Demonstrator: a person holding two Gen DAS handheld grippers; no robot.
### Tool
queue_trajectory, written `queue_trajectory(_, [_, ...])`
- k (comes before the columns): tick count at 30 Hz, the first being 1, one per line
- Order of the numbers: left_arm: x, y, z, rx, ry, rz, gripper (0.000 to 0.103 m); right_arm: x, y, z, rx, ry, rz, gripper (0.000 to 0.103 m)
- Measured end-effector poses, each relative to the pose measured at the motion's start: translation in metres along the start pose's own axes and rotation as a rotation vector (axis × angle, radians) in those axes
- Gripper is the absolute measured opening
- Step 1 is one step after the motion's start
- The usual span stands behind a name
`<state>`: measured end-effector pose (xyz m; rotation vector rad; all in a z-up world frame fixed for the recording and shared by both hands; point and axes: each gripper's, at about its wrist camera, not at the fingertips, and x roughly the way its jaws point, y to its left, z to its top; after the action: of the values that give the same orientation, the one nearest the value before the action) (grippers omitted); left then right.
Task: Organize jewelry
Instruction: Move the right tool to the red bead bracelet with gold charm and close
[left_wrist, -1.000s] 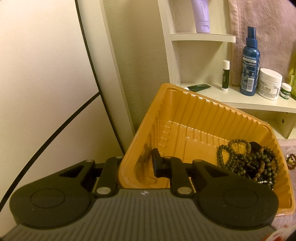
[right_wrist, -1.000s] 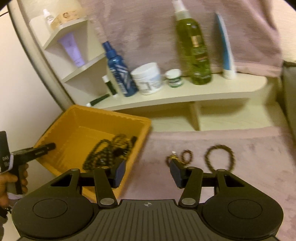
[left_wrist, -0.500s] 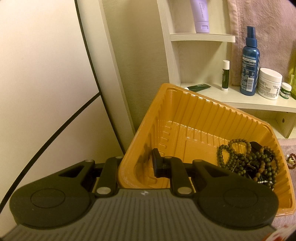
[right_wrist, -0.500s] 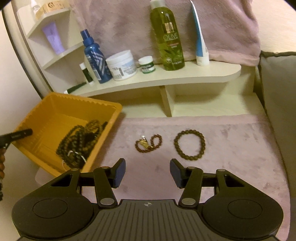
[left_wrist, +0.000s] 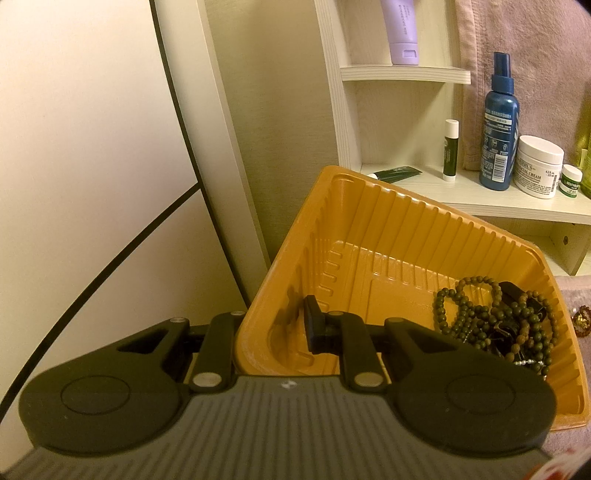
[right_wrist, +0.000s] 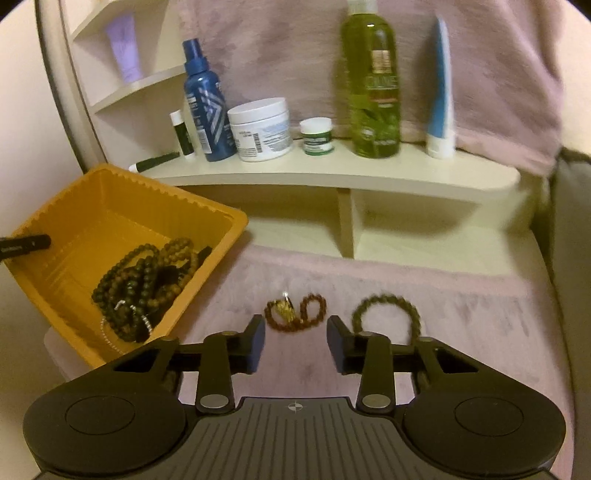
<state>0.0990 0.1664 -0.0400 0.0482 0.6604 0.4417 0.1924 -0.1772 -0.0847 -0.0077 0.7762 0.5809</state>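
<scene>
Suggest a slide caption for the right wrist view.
Open right tool approaches a small beaded bracelet on the pink cloth, beside an orange tray of beads.

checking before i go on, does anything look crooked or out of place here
Yes: the orange tray sits askew, turned at an angle to the shelf, with the left tongs clamped across its near wall. Two bead bracelets, a reddish one and an olive one, lie outside it on the pink cloth.

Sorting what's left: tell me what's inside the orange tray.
A tangled pile of dark bead strands with a thin silver chain lies in the tray. What the pile covers cannot be seen.
</scene>
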Motion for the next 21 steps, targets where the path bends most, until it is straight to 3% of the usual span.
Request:
queue_trajectory(5, [0.000,0.000,0.000,0.001,0.002,-0.001,0.017,0.025,0.000,0.012,-0.045,-0.006,0.002,0.028])
queue_trajectory(21, [0.003,0.000,0.001,-0.005,0.010,-0.003,0.017,0.072,0.007,0.009,-0.081,0.091,0.062,0.028])
